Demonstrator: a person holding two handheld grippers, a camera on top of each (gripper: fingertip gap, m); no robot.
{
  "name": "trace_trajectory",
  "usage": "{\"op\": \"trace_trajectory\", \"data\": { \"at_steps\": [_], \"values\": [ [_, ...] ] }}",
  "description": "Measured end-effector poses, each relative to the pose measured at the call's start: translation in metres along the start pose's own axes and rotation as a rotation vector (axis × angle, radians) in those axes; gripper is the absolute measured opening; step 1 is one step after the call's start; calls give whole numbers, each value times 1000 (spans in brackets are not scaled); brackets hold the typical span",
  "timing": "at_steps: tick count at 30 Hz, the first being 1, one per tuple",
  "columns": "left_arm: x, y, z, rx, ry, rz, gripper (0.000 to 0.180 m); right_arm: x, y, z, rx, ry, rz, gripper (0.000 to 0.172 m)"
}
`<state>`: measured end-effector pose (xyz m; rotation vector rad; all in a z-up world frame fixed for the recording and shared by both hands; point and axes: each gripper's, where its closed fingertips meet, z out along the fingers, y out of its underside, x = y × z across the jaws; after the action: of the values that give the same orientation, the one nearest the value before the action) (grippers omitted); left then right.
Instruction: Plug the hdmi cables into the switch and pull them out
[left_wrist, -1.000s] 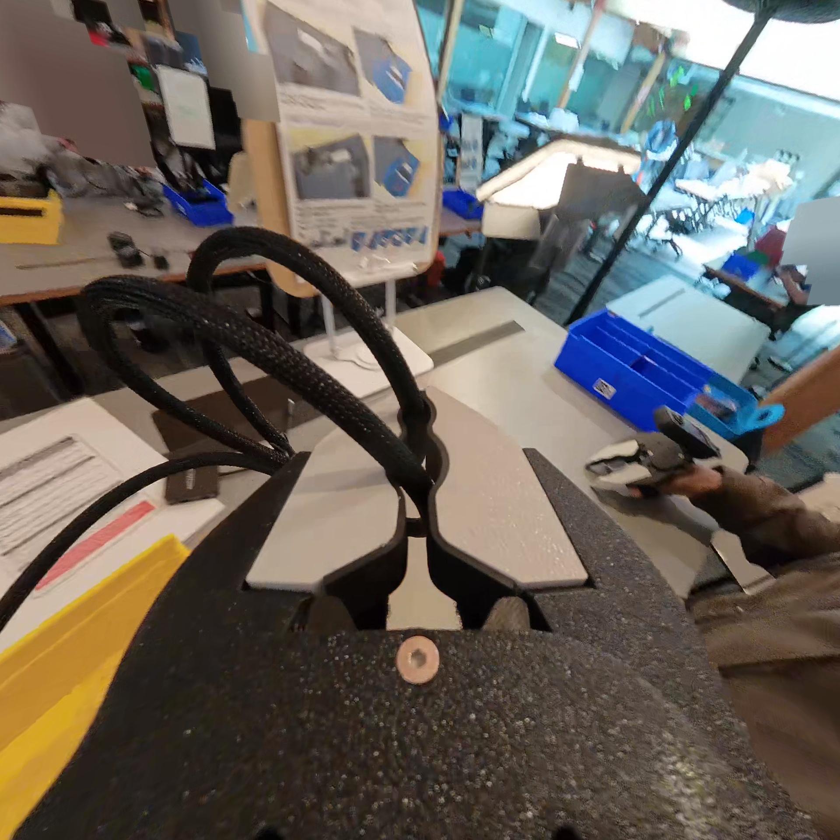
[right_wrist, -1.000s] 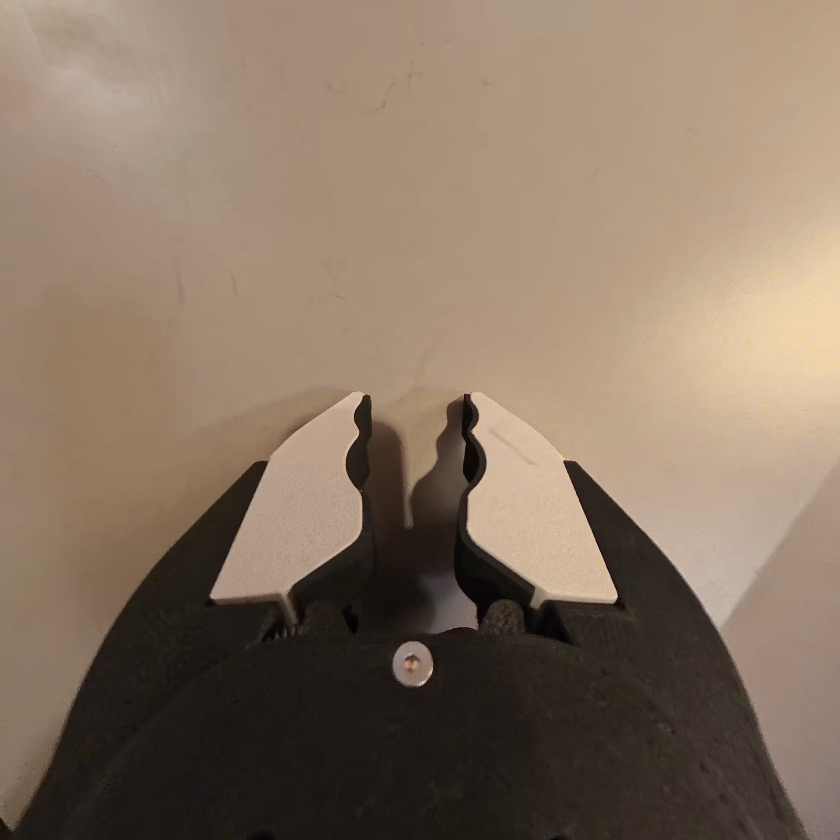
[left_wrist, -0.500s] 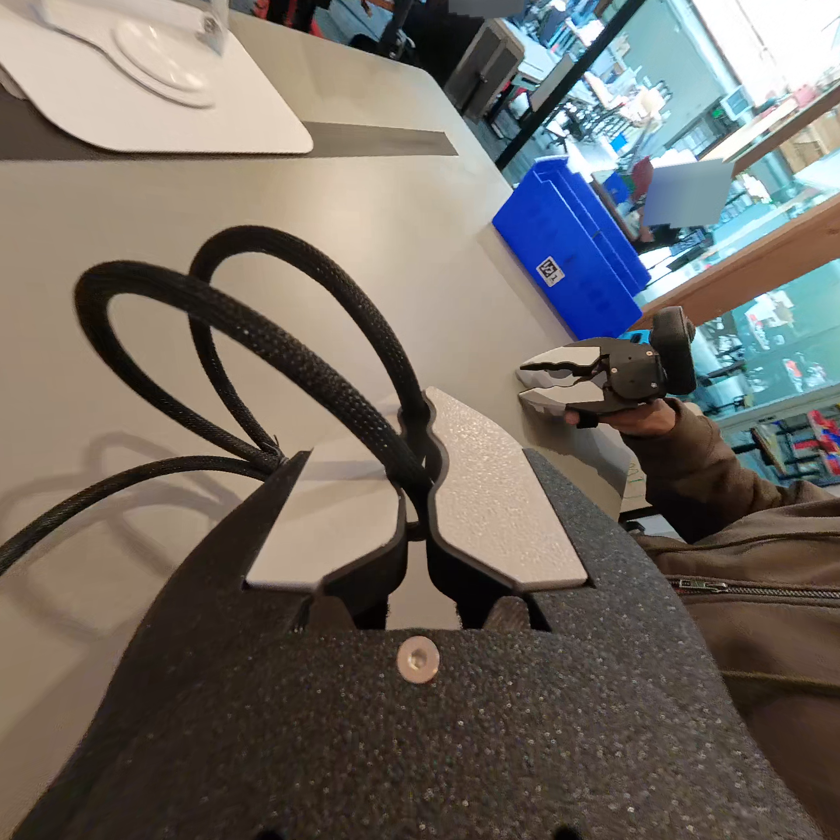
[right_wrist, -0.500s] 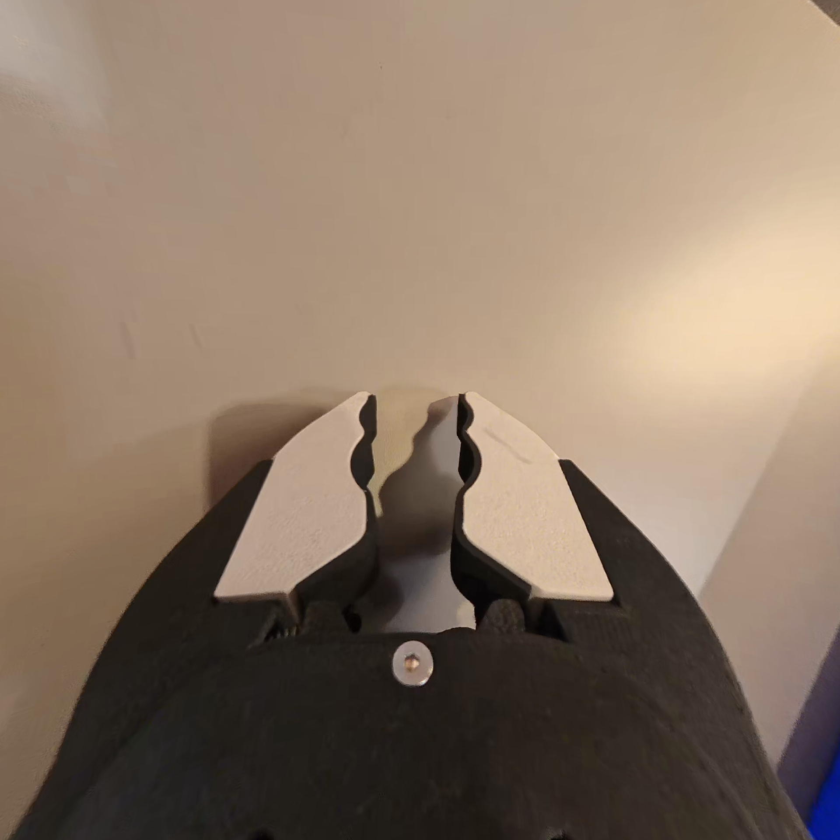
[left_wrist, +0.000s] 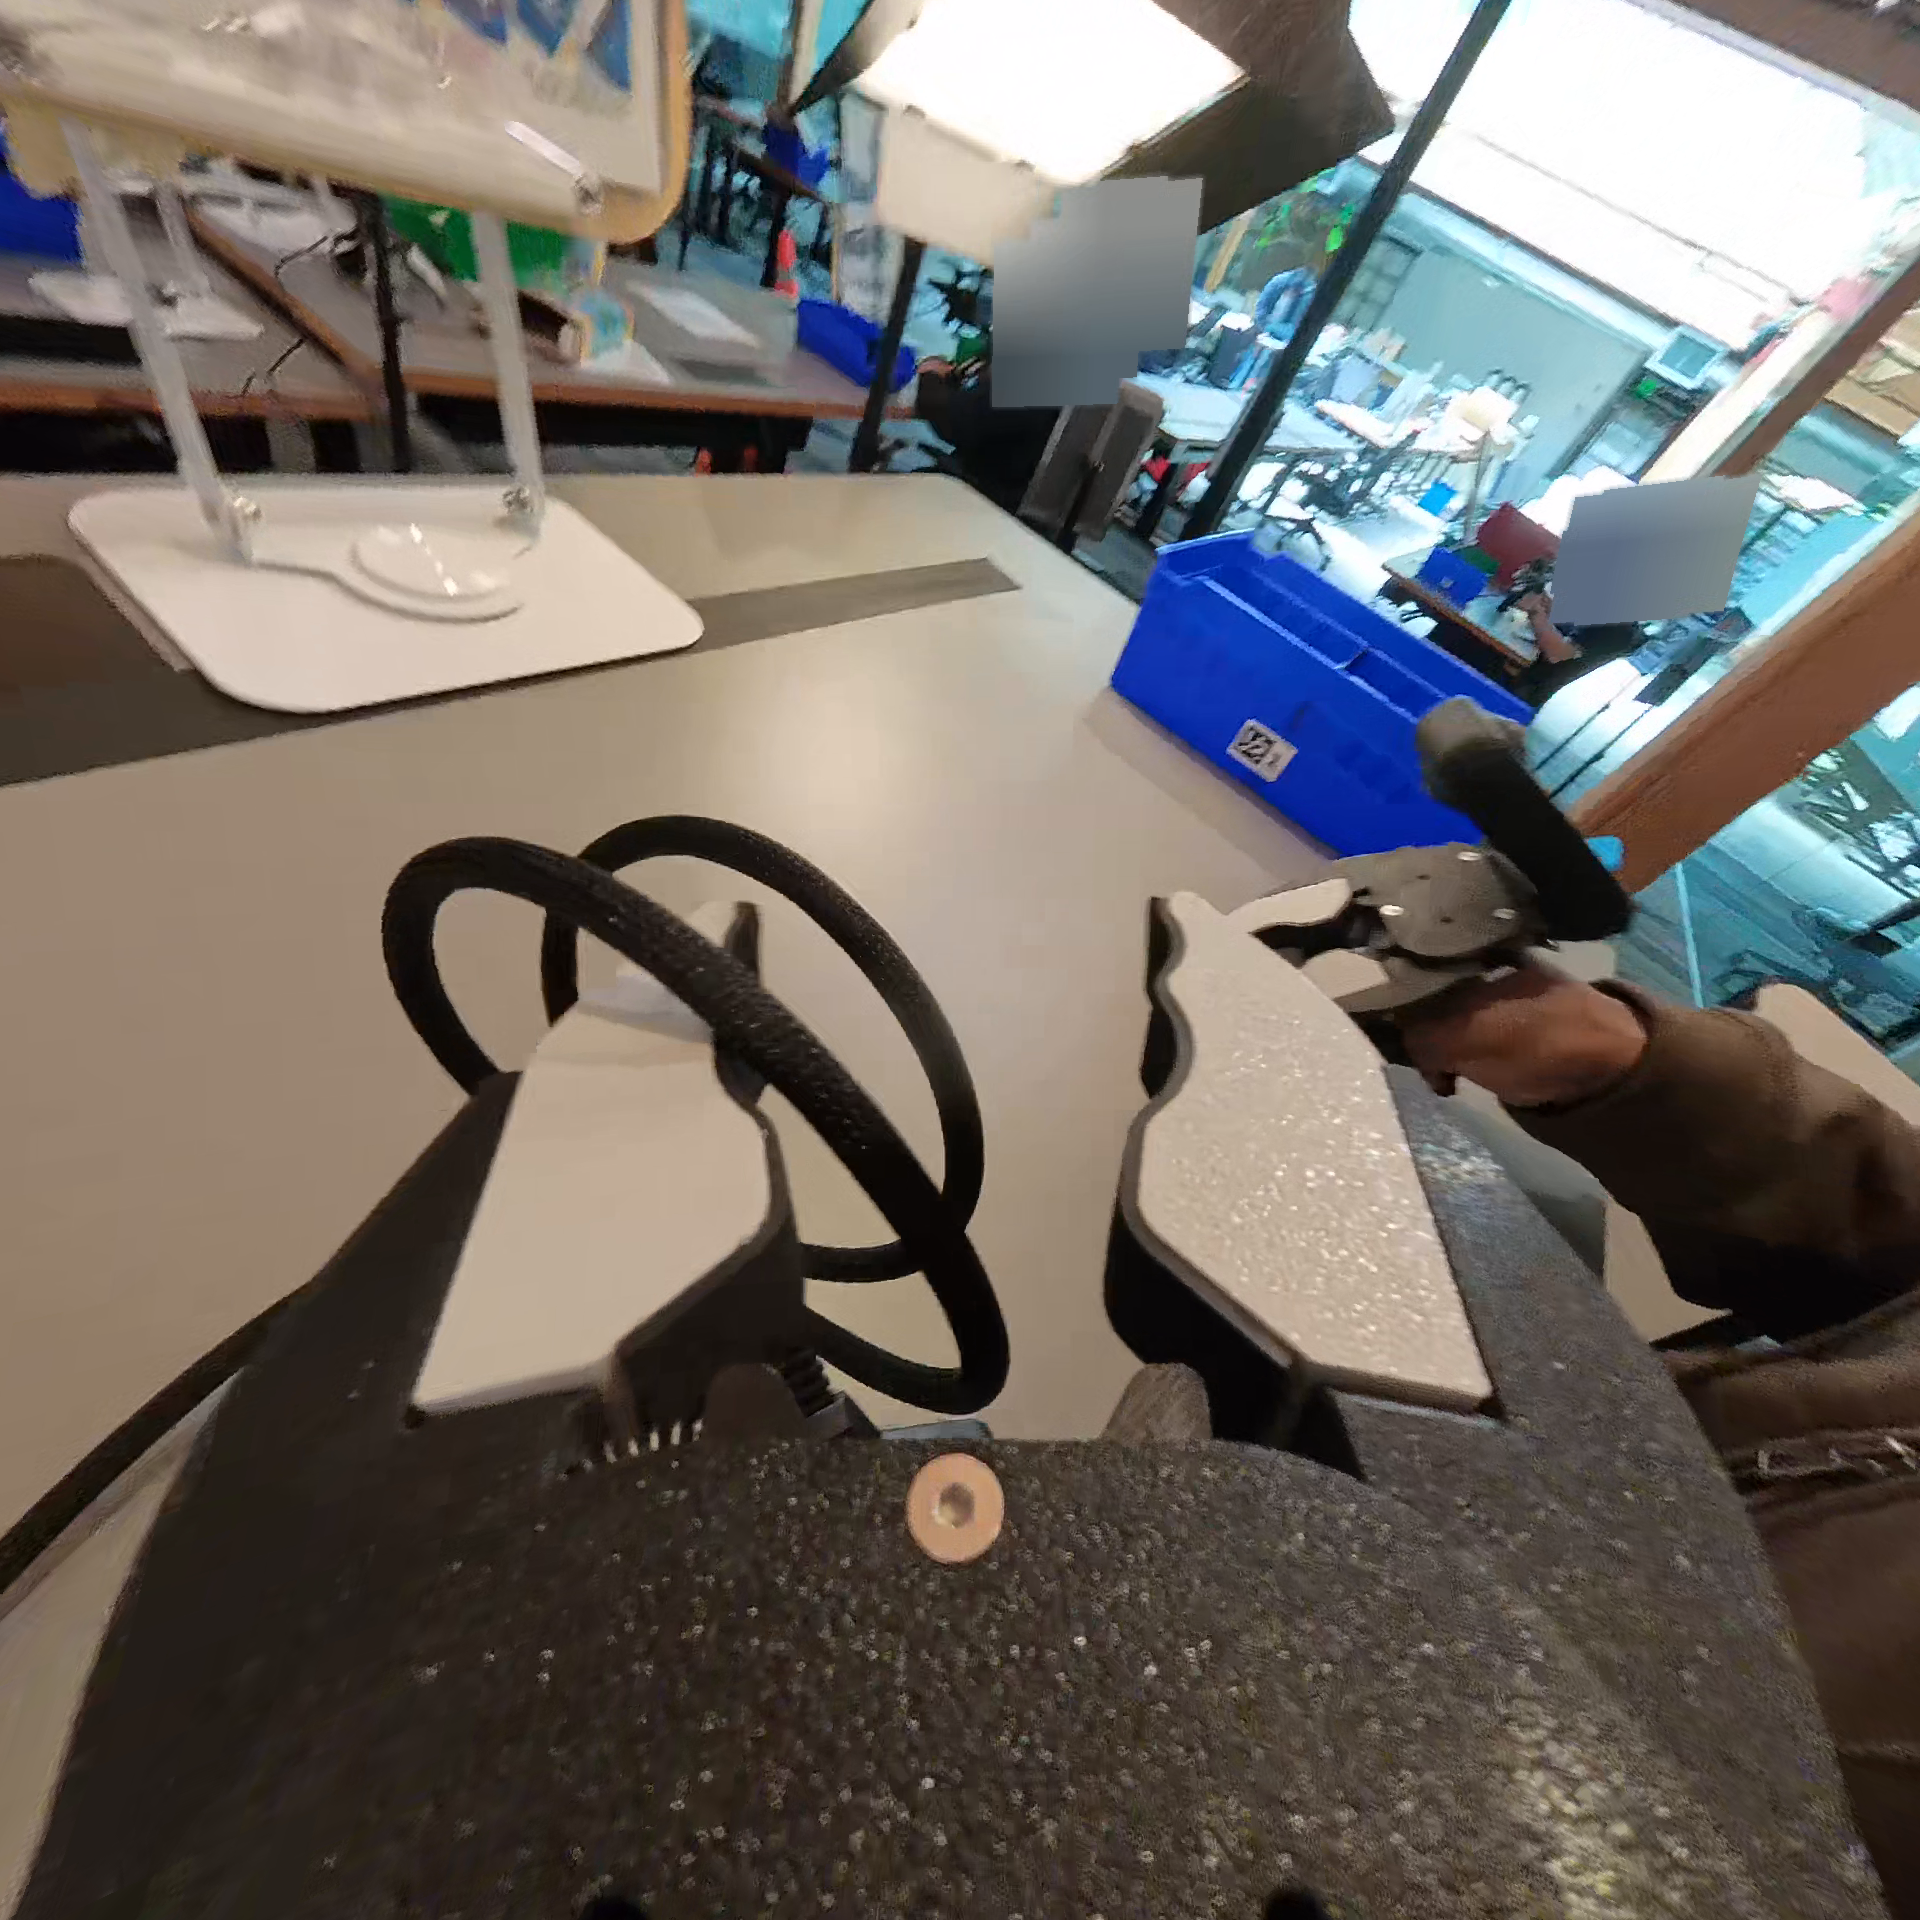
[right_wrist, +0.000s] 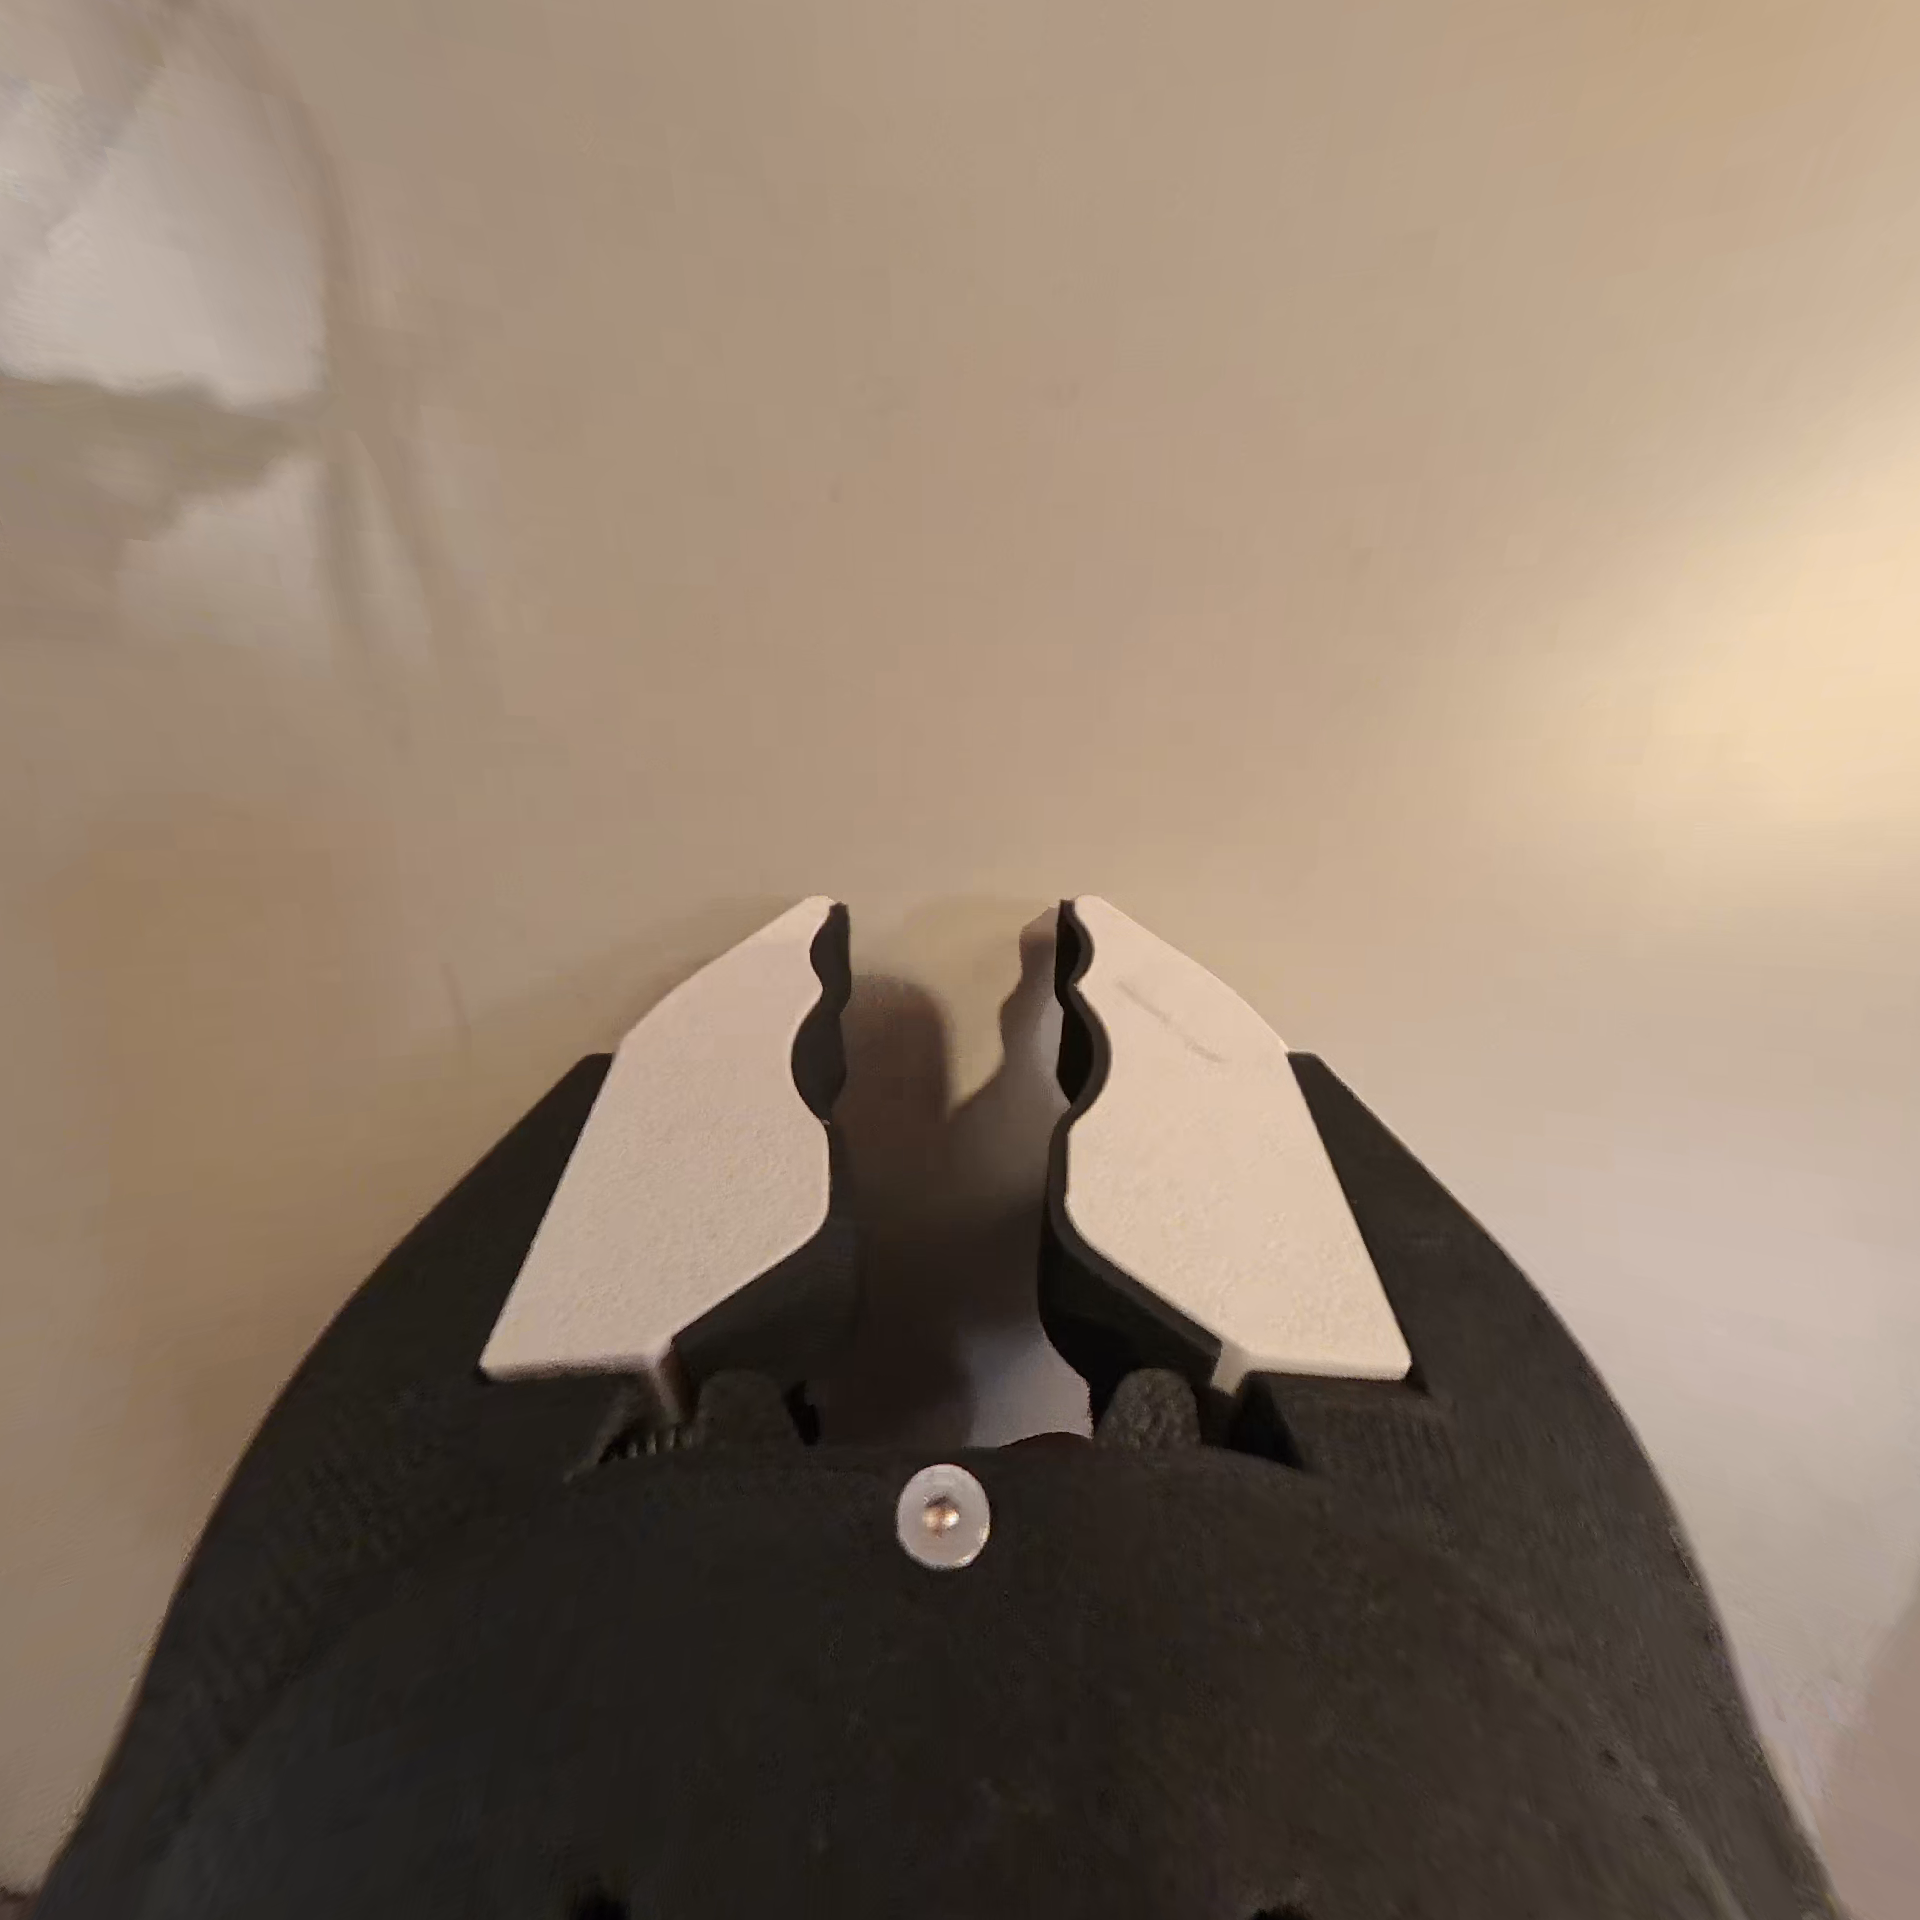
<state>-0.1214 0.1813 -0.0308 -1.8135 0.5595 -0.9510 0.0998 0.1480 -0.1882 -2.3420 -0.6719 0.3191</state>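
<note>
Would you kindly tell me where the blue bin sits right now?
In the left wrist view, the blue bin stands at the table's far right edge, just beyond the right gripper.

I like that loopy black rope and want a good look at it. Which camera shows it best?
The left wrist view. There the black braided cable shows its loops over the grey table, draped across one finger of the open left gripper. The right wrist view shows none of it, only the right gripper, open, above bare tabletop.
</note>
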Motion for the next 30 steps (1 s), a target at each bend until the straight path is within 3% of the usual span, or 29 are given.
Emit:
{"op": "trace_trajectory", "data": {
  "at_steps": [2,6,8,11,14,17,20,22,25,28,30],
  "values": [
    [8,4,-4,2,-30,12,62,-5,-3,4,3,-39,44,38],
    [-15,38,-12,-243,-192,-53,72,-12,-9,9,-2,-85,88,41],
    [-24,37,-23,-267,-222,-64,76,-15,-13,9,7,-107,102,42],
    [-8,8,-40,-121,-119,-57,68,-22,-23,6,47,-176,167,43],
    [35,-24,-48,120,65,-57,59,-32,-43,-3,140,-311,319,44],
    [92,-40,-33,399,365,-253,57,-39,-82,-19,323,-524,615,45],
    [113,-35,4,644,518,-518,68,-31,-121,-35,537,-723,998,45],
    [115,-18,38,675,529,-620,71,-23,-136,-40,646,-800,1200,42],
    [124,5,75,623,576,-706,73,-13,-148,-47,814,-802,1331,39],
    [129,1,75,635,579,-632,72,8,-147,-57,974,-727,1365,39],
    [140,7,85,553,574,-561,75,11,-149,-64,1034,-724,1330,41]
  ]
}}
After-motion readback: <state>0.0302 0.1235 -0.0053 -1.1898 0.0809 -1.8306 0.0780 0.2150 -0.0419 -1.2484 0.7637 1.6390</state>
